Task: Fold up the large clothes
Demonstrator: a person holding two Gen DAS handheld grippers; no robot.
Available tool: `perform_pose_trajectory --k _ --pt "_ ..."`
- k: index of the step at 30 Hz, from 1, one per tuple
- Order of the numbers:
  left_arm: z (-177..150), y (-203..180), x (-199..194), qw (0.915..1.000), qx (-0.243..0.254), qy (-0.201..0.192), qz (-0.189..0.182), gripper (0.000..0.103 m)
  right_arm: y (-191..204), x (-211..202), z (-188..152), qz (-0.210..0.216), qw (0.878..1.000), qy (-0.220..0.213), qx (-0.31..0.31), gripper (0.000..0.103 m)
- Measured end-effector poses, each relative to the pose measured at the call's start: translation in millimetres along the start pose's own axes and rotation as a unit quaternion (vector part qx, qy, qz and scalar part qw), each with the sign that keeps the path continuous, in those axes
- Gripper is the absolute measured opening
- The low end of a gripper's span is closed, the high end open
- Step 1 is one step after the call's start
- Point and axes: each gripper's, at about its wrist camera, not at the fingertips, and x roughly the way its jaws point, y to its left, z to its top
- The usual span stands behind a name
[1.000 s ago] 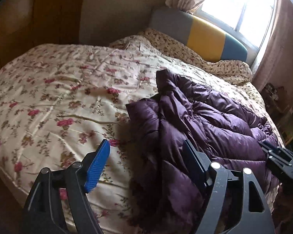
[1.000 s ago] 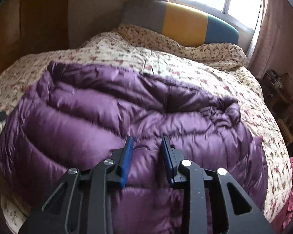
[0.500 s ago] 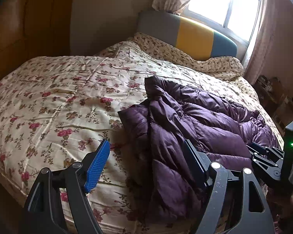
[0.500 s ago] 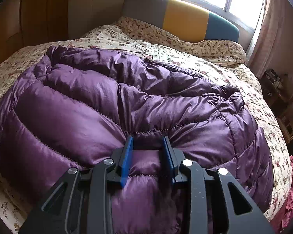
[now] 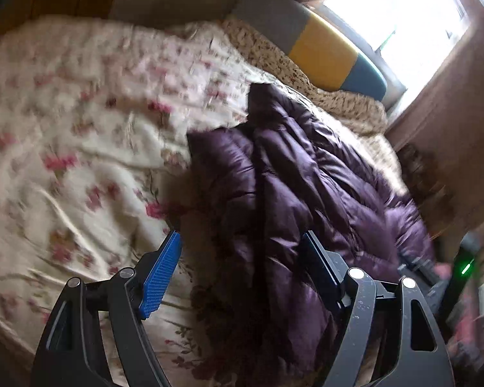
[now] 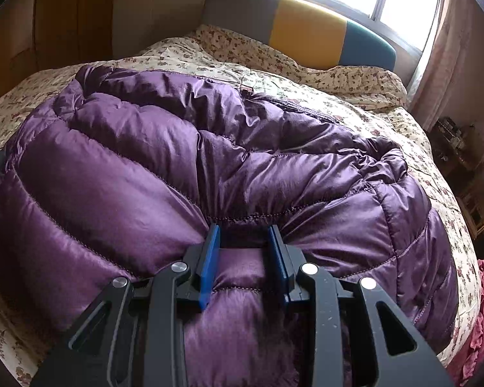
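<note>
A: Where does the purple jacket (image 6: 209, 167) lie?

B: On the flowered bed (image 5: 80, 122), bunched into a long mound; its long axis runs from the near edge of the bed toward the headboard (image 6: 306, 29), a little slantwise; the near hem sits right under both tools.

A: Which tool has it?

B: The right tool (image 6: 244, 264); its jaws are narrowed onto a puffed fold of the near hem, the padding bulging between the blue pads (image 6: 209, 264); the fingers are not fully together because the fabric fills the gap.

A: And the left tool (image 5: 238, 277)?

B: Spread wide and holding nothing; the jacket's left edge lies between its fingers but I see no contact; the left finger hangs over bare bedspread, the right finger over dark fabric; that view is blurred, so fine detail is lost.

A: So what does the fold turn on?

B: As I judge it, the free edge lies just ahead and right of the left tool; that tool is nearer it; carrying the hem along the long axis toward the headboard looks likeliest.
</note>
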Motion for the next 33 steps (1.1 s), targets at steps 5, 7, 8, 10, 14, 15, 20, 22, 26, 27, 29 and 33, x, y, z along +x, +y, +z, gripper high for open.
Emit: perform_pose_trajectory --k 5,7,8,10,14,15,20,22,26,27,29,33 --pt "1.6 23.5 5.0 0.9959 -0.063 0.008 -0.064 0.076 0.5 1.9 -1.4 0.001 1.000 -0.002 -0.002 0.030" --pt "2.6 26.2 5.9 0.9942 -0.070 0.013 -0.081 0.076 1.5 1.6 -1.9 0.001 1.000 -0.002 -0.001 0.030" --pt "2.7 27.5 6.5 0.9929 -0.075 0.013 -0.091 0.076 1.4 1.5 -1.9 0.001 1.000 -0.002 -0.001 0.030" --pt "2.4 28.6 8.0 0.9901 -0.086 0.018 -0.110 0.076 1.3 2.3 -2.8 0.003 1.000 -0.004 0.001 0.030" --pt "-2.9 24.0 11.5 0.9820 -0.100 0.040 -0.155 0.071 1.1 2.0 -5.2 0.007 1.000 -0.005 0.001 0.030" --pt "-6.0 18.3 13.8 0.9808 -0.095 0.048 -0.164 0.071 1.1 2.1 -5.1 0.007 1.000 -0.005 0.003 0.030" --pt "-16.9 -1.1 17.3 0.9807 -0.068 0.059 -0.173 0.029 0.2 5.3 -5.7 0.012 1.000 -0.006 0.004 0.030" --pt "-17.3 -7.0 10.8 0.9800 -0.062 0.053 -0.182 0.022 -1.9 6.9 -6.7 0.010 1.000 -0.005 -0.002 0.030" --pt "-14.7 -25.9 -10.2 0.9783 -0.040 0.042 -0.199 0.020 0.5 11.0 -9.3 0.004 1.000 -0.007 -0.008 0.030" --pt "-13.4 -34.7 -15.7 0.9774 -0.031 0.040 -0.205 0.020 1.8 12.1 -10.8 0.001 1.000 -0.010 -0.013 0.030" --pt "-9.8 -51.4 -23.3 0.9767 -0.011 0.036 -0.211 0.020 1.4 13.2 -11.9 0.002 1.000 -0.012 -0.016 0.030" --pt "-5.6 -91.7 -37.8 0.9745 0.026 0.029 -0.221 0.020 -3.5 10.0 -11.1 0.010 1.000 -0.010 -0.015 0.030"
